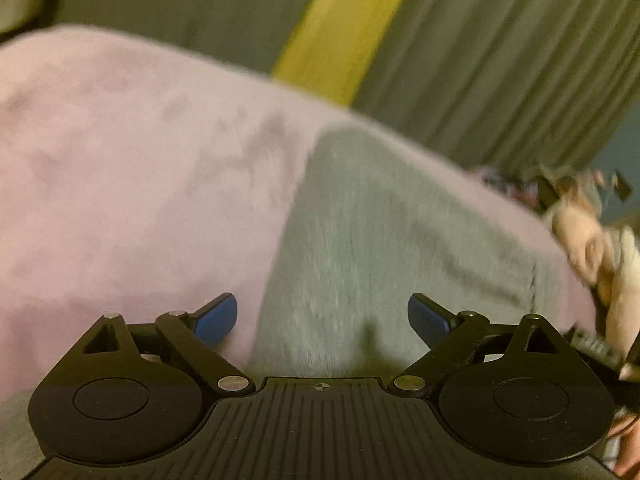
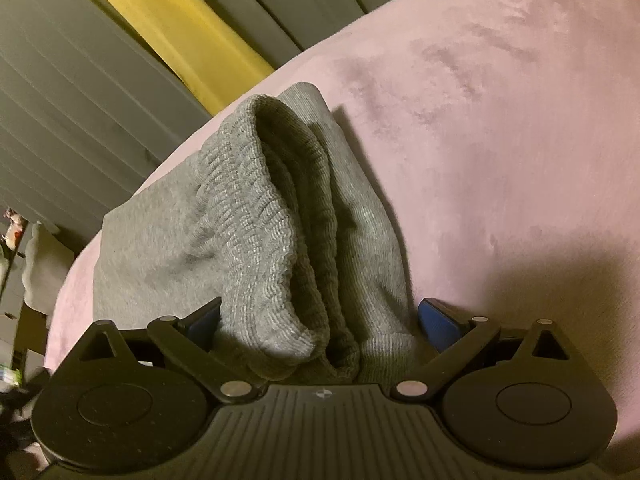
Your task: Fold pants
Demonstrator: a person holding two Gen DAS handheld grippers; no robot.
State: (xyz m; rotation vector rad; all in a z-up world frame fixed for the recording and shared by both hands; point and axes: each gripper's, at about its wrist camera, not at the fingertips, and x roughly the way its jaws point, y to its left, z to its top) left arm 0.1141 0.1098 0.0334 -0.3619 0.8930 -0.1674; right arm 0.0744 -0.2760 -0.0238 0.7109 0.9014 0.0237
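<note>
Grey sweatpants [image 1: 380, 240] lie on a pink fleece blanket [image 1: 120, 160]. My left gripper [image 1: 322, 318] hovers over the smooth grey fabric, its blue pads wide apart with nothing between them. In the right wrist view the pants [image 2: 260, 220] are bunched into thick folds with a ribbed band on top. That bundle sits between the spread fingers of my right gripper [image 2: 320, 322]. The right pad [image 2: 438, 324] shows its blue face beside the cloth, while the left pad is half hidden behind the ribbed fold. The jaws do not squeeze the bundle. The left wrist view is blurred.
Grey pleated curtains [image 1: 500, 60] with a yellow stripe [image 1: 344, 20] hang behind the bed. The blanket [image 2: 500, 140] spreads wide to the right of the pants. A person's hand [image 1: 592, 248] shows blurred at the right edge of the left wrist view. Clutter sits at the left edge [image 2: 16, 232].
</note>
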